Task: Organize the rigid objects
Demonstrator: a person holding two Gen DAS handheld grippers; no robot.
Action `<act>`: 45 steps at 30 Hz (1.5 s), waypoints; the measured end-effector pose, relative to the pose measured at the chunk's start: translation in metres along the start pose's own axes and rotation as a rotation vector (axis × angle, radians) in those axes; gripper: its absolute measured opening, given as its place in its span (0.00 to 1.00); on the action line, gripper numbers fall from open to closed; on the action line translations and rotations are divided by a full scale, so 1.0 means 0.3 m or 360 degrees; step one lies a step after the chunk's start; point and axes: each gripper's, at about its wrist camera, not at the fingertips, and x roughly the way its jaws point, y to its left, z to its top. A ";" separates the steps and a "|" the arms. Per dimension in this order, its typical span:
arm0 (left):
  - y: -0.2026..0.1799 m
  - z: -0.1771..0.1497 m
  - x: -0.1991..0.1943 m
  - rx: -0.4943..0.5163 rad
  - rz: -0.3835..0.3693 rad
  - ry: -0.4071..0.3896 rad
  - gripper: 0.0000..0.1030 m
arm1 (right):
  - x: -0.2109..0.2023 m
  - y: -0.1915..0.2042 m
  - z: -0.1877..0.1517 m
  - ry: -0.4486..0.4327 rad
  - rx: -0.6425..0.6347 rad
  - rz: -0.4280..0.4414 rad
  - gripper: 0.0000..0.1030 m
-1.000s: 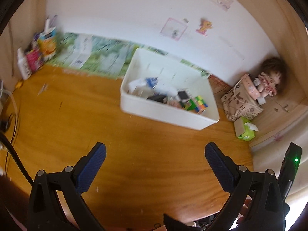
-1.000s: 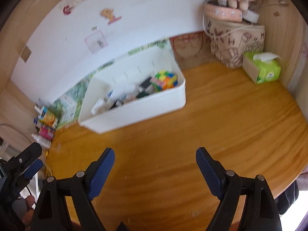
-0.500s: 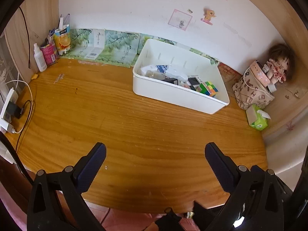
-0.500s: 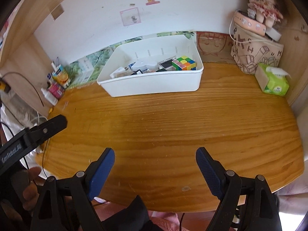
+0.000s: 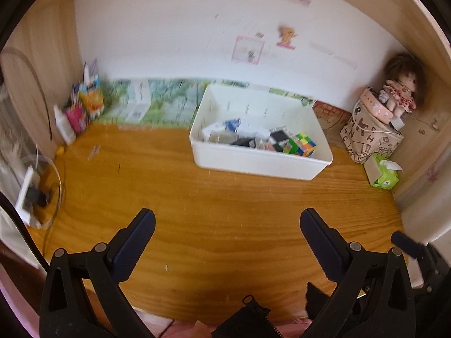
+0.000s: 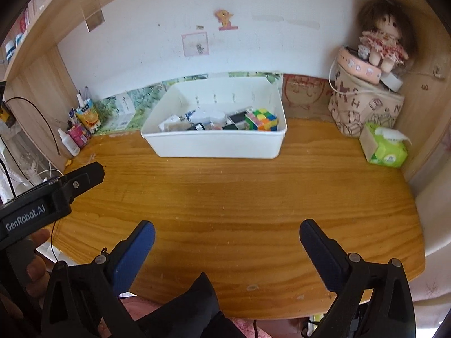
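Observation:
A white bin (image 5: 253, 164) (image 6: 214, 148) stands at the back of the wooden table, beyond both grippers. In it lie a coloured puzzle cube (image 5: 300, 143) (image 6: 260, 119) and several small boxes and cards. My left gripper (image 5: 227, 219) hovers open over bare table near the front edge, nothing between its blue pads. My right gripper (image 6: 227, 228) is beside it, its jaws opening wide with nothing between them. The left gripper's black body (image 6: 56, 194), held in a hand, shows at the left of the right wrist view.
A doll (image 6: 380, 42) sits on a patterned bag (image 6: 363, 107) in the back right corner, with a green tissue pack (image 6: 386, 149) in front. Bottles and cartons (image 6: 81, 124) line the back left. A power strip with cables (image 5: 31, 194) lies at the left edge.
Both hands have drawn back and rolled, so the bin looks farther off and more level. The right gripper's fingers stand a little wider apart than before.

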 end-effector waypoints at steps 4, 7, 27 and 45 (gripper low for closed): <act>-0.015 0.050 -0.033 0.0071 0.0020 -0.0147 0.99 | -0.025 -0.005 0.057 -0.0077 -0.0033 0.0012 1.00; -0.015 0.088 -0.019 0.0070 0.0013 -0.0192 0.99 | -0.028 -0.019 0.100 -0.0148 -0.0012 0.0036 1.00; -0.052 0.112 0.105 0.0068 -0.0043 -0.0042 0.99 | 0.129 -0.013 0.154 0.0061 -0.0051 0.0086 1.00; -0.046 0.115 0.122 0.0048 -0.0048 -0.0015 0.99 | 0.157 0.011 0.157 0.0122 -0.0122 0.0106 1.00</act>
